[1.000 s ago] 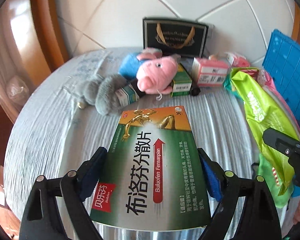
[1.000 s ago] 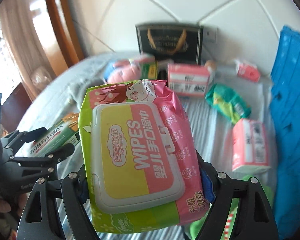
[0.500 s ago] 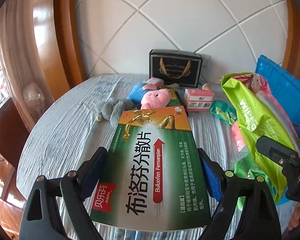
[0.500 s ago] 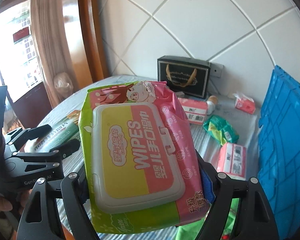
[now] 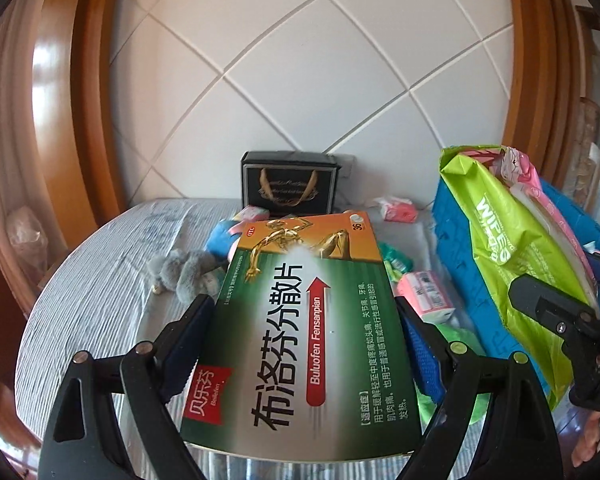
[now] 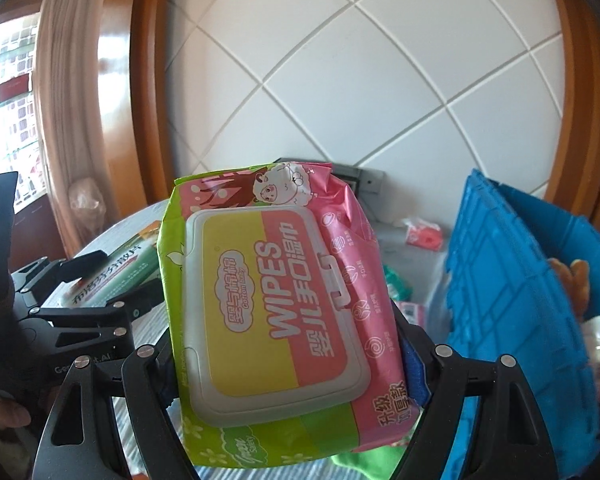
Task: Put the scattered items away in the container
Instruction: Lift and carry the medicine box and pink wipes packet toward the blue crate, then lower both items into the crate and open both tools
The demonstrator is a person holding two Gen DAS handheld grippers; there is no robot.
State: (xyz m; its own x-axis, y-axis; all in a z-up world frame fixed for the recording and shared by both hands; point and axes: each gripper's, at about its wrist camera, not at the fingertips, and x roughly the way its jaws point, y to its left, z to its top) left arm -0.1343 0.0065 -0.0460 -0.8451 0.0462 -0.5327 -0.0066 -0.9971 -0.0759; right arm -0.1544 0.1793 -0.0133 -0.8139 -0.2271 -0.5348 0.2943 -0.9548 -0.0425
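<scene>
A round table (image 5: pixel 100 288) with a gray striped cloth carries most of the things. At its right edge stands a big blue crate (image 6: pixel 512 280) with ribbed walls, and inside it a bit of a brown soft toy (image 6: pixel 572 280) peeks out by the far wall. At the back edge of the table, against the white tiled wall, stands a black gift bag (image 5: pixel 289 185) with gold handles. The right gripper (image 6: pixel 284 360) is up in the air above the table, and its two black fingers squeeze a fat pack of wipes (image 6: pixel 276 300) from both sides. The pack is green and pink with a yellow and pink lid, and it fills the gap between the fingers, which are spread wide around it. The left gripper (image 5: pixel 304 336) is also up above the table, beside the other one. Its fingers are spread wide too, and they pinch a flat green and orange medicine box (image 5: pixel 308 332) by its long edges. Near the middle of the table lies a gray fluffy toy (image 5: pixel 180 272). Close to the crate wall lies a pink tissue pack (image 5: pixel 424 292), with a small green packet (image 5: pixel 396 260) just behind it. Another little pink packet (image 5: pixel 396 210) lies near the back edge, right of the black bag.
</scene>
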